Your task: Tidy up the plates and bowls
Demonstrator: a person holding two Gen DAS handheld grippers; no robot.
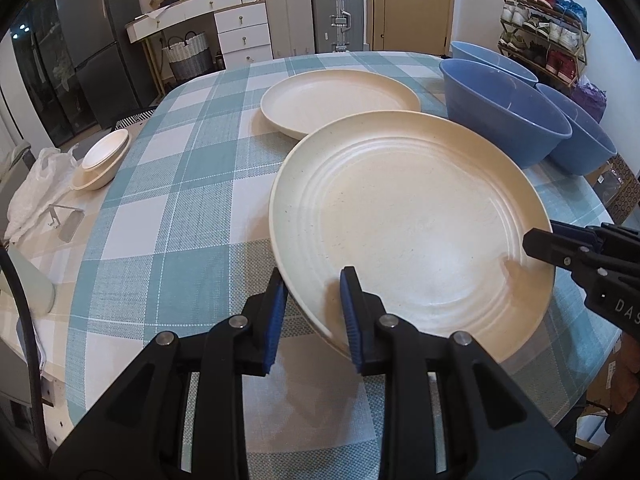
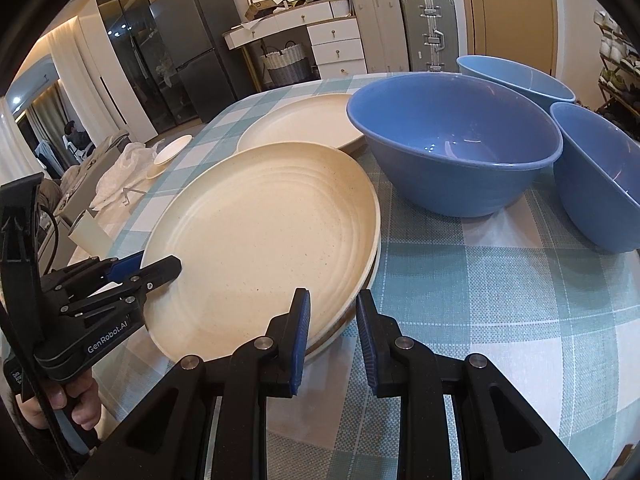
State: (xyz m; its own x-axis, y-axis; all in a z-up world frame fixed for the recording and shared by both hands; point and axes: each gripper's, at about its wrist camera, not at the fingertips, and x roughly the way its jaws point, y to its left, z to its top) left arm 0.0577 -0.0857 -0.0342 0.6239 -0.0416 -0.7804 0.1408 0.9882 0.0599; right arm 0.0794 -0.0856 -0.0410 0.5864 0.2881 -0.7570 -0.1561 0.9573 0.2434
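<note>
Nearest in the left wrist view, the left gripper (image 1: 314, 316) has its two blue-padded fingers set astride the near rim of a large cream plate (image 1: 412, 236), one finger under the rim and one over it, closed on that rim with only the plate's thickness between the pads. In the same view the right gripper (image 1: 536, 242) reaches in from the right and pinches the plate's opposite rim. The right wrist view shows this second grip from behind: the right gripper (image 2: 334, 336) is clamped on the plate (image 2: 260, 240) edge, narrowly closed, and here a second rim is visible directly beneath the held plate, so that it lies on or just above another plate; the left wrist view does not show that lower rim. The right wrist view alone also shows the hand (image 2: 76, 404) that carries the left gripper (image 2: 160, 270). The plate lies over the near part of the checked table (image 1: 172, 216). Beyond it sits another cream plate (image 1: 340, 100), and toward the right edge stand three blue bowls (image 2: 456, 148), the nearest just beside the plates. At the left edge lie small stacked cream dishes (image 1: 102, 160) near a white plastic bag (image 1: 36, 188).
</note>
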